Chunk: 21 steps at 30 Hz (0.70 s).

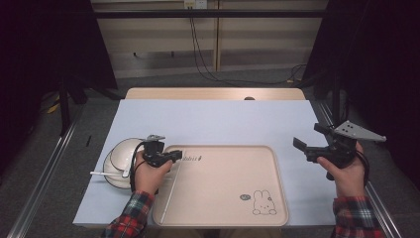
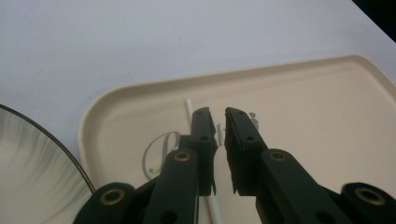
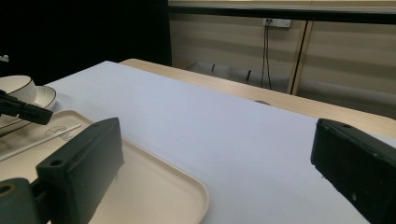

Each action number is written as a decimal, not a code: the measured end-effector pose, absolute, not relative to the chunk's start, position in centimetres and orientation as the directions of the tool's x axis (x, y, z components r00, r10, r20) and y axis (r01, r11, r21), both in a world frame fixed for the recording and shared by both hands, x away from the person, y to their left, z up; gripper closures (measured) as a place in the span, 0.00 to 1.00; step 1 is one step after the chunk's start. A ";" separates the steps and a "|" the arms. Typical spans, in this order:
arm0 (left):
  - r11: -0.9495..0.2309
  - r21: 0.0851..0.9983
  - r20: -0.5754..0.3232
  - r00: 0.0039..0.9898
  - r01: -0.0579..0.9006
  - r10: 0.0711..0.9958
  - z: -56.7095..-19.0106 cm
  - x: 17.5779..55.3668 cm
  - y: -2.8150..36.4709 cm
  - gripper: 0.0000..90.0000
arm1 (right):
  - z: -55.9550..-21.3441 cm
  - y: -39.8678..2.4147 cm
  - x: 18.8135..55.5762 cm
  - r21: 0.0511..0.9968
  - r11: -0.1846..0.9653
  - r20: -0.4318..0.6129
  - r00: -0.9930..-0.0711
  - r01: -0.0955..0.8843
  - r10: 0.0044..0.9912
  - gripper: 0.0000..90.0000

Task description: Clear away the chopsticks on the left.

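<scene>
A thin white stick [image 1: 176, 183] lies on the left part of a beige tray [image 1: 277, 163] with a rabbit print. My left gripper [image 1: 181, 154] hovers over the tray's far left corner, at the stick's upper end. In the left gripper view its jaws [image 2: 217, 112] stand nearly together with a slim gap and nothing pressed between them. The stick [image 2: 189, 106] runs under the left jaw on the tray [image 2: 303, 116]. My right gripper [image 1: 309, 136] is held above the table to the right of the tray, open wide [image 3: 217, 135] and holding nothing.
Stacked white bowls [image 1: 121, 153] sit just left of the tray, close to my left hand, with a second white stick [image 1: 99, 173] at their near left side. A pale blue mat [image 1: 223, 119] covers the table. Cables hang behind the far edge.
</scene>
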<state>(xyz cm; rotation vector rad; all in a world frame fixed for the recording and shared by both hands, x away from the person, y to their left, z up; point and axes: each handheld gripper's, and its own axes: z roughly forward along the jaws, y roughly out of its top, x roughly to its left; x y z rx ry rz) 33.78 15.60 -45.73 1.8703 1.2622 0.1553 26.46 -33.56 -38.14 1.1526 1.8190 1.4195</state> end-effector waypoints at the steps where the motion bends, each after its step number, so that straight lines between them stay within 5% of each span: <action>1: -0.126 0.701 -0.338 0.482 0.702 0.808 -45.7 33.8 15.6 0.91 | -38.1 -33.6 26.5 0.955 0.074 0.076 -0.477 0.287 0.876 0.02; 9: -0.137 0.713 -0.328 0.499 0.688 0.802 -45.5 33.7 15.7 0.85 | -38.1 -33.6 26.4 0.955 0.077 0.072 -0.477 0.286 0.876 0.02; 21: -0.163 0.753 -0.330 0.580 0.638 0.745 -44.2 33.4 15.4 0.48 | -38.0 -33.7 26.3 0.956 0.069 0.079 -0.476 0.284 0.876 0.02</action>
